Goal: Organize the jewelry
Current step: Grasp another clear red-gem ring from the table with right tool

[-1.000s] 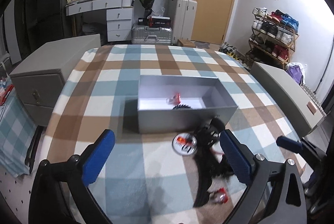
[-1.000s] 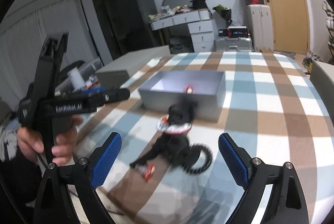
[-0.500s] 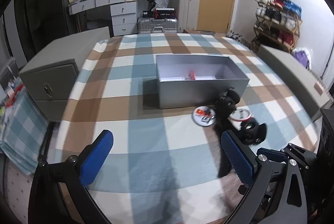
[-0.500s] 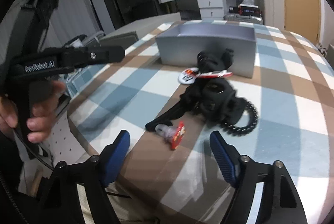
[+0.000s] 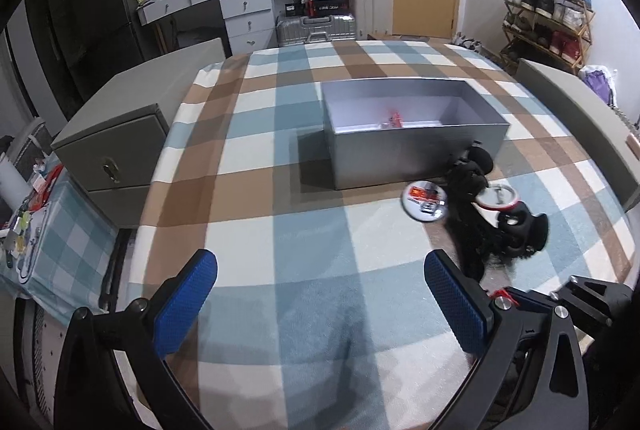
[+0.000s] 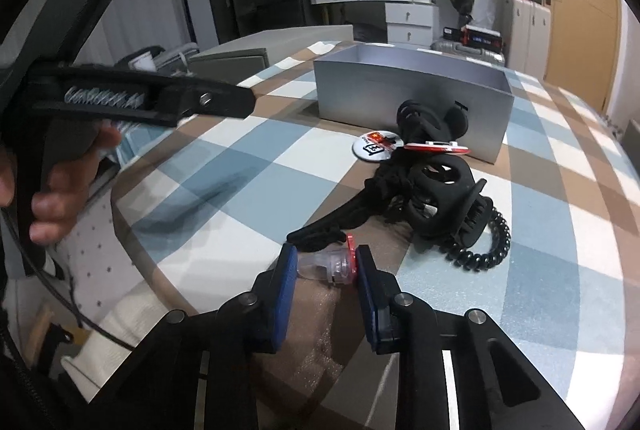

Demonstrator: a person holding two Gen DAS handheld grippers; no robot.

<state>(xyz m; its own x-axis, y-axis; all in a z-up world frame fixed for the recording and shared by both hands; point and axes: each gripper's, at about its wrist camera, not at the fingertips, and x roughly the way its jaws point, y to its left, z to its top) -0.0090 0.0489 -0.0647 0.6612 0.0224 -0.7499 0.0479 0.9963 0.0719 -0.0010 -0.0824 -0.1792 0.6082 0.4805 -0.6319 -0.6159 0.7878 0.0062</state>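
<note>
A grey open box (image 5: pixel 412 127) sits on the checked cloth; it also shows in the right wrist view (image 6: pixel 412 89). A small red piece (image 5: pixel 395 118) lies inside it. In front of it lie a round badge (image 5: pixel 424 205), a black hair claw (image 6: pixel 444 197), a black coiled hair tie (image 6: pixel 484 250) and a red-rimmed round piece (image 6: pixel 436 147). My right gripper (image 6: pixel 326 266) is shut on a small clear piece with a red end (image 6: pixel 332 262) at the table's near edge. My left gripper (image 5: pixel 320 294) is open and empty, above the cloth to the left of the pile.
A grey cabinet (image 5: pixel 112 145) stands left of the table and a grey bench (image 5: pixel 580 117) to the right. A desk, suitcases and a shoe rack (image 5: pixel 544 17) stand at the back. The hand with the left gripper (image 6: pixel 120 97) shows at the left of the right wrist view.
My right gripper has dropped to the table's near edge and closed around the small clear and red piece. My left gripper has drawn back and to the left, still open.
</note>
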